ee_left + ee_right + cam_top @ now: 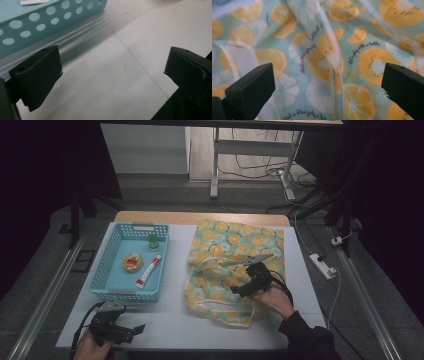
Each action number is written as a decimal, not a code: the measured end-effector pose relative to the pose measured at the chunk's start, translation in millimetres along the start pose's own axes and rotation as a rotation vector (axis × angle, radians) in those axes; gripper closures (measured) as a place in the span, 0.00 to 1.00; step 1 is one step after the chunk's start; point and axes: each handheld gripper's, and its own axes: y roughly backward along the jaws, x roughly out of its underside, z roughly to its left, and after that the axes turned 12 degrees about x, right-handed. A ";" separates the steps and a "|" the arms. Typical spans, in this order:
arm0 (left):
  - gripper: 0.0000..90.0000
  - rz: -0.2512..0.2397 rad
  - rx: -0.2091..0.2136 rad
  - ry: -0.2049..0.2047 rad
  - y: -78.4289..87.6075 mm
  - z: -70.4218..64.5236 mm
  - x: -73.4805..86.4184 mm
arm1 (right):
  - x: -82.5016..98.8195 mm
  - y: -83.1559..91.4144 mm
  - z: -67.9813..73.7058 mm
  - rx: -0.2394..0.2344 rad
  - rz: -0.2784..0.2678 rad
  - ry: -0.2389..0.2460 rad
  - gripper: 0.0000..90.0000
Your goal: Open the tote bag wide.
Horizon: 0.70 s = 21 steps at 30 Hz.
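Observation:
A cloth bag (230,255) printed with orange slices on pale green lies crumpled on the white table (175,315), its handles trailing toward the front. My right gripper (239,291) hovers low over the bag's middle, jaws wide apart and nothing between them; in the right gripper view the bag's folds (324,57) lie just below. My left gripper (137,327) rests near the table's front left edge, open and empty, over bare table (112,82) just in front of the blue basket (37,22).
The blue perforated basket (112,282) at the left holds a red and white tube (148,271), a round yellow item (132,262) and a small green-capped jar (153,240). A power strip (322,266) and cables lie on the floor at the right.

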 end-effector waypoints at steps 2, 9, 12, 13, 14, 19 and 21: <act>0.02 0.001 -0.001 0.000 -0.2 -0.1 -0.1 | 1.1 -2.5 2.2 0.017 0.007 0.026 0.01; 0.02 0.004 -0.003 -0.002 -0.7 -0.4 -0.2 | 2.0 -2.1 2.9 -0.003 -0.035 0.041 0.36; 0.02 0.006 -0.004 -0.003 -0.9 -0.4 -0.3 | 1.2 -0.4 1.6 -0.005 -0.020 0.048 0.46; 0.02 0.007 -0.004 -0.003 -0.9 -0.4 -0.4 | 1.3 -0.2 0.8 -0.007 -0.018 0.045 0.50; 0.02 0.007 -0.004 -0.004 -1.0 -0.5 -0.4 | 1.3 0.1 -0.6 -0.010 -0.015 0.044 0.53; 0.02 0.012 -0.005 -0.004 -1.3 -0.4 -0.7 | 0.9 1.9 -4.2 -0.014 -0.028 0.035 0.67; 0.02 0.014 -0.006 -0.005 -1.4 -0.5 -0.7 | -0.4 2.8 -3.9 -0.013 -0.037 0.039 0.74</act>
